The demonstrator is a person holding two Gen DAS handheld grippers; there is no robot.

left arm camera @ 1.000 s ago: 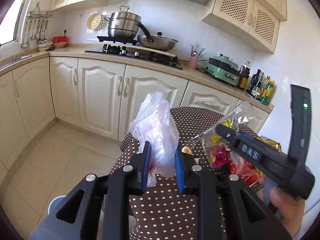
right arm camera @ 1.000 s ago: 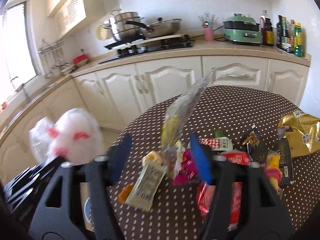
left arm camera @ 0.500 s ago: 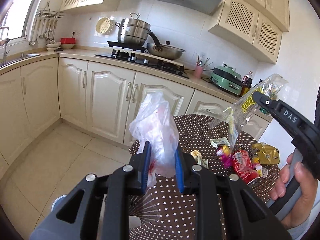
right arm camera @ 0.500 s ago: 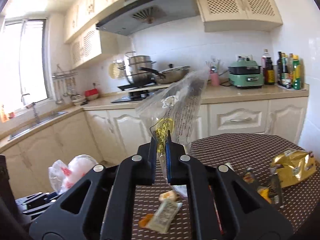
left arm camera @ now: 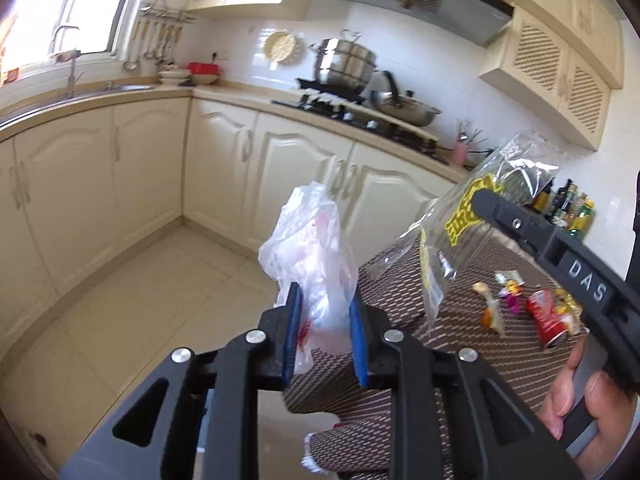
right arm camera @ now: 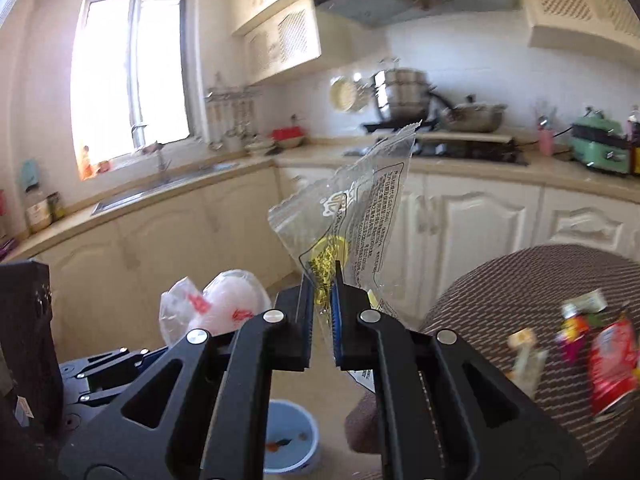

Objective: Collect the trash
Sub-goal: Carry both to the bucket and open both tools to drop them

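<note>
My left gripper [left arm camera: 323, 334] is shut on a crumpled white plastic bag with red print [left arm camera: 310, 248], held up beside the table edge; the bag also shows in the right wrist view [right arm camera: 216, 306]. My right gripper [right arm camera: 322, 312] is shut on a clear wrapper with yellow print [right arm camera: 360, 216], held in the air left of the table; the wrapper shows in the left wrist view [left arm camera: 476, 220] pinched in the right gripper [left arm camera: 478, 196]. A pale blue bin [right arm camera: 290, 438] stands on the floor below the right gripper, with a few scraps inside.
A round table with a brown dotted cloth [right arm camera: 532, 280] carries more trash: a crushed red can [right arm camera: 612, 360], small wrappers [right arm camera: 524, 356] and a pink wrapper [right arm camera: 572, 330]. Cream cabinets [left arm camera: 152, 184], a sink counter and a stove with pots [left arm camera: 348, 64] ring the tiled floor.
Both grippers have swung left, away from the table toward the floor and the sink side. The right gripper carried the clear wrapper off the table; the blue bin has come into view below it.
</note>
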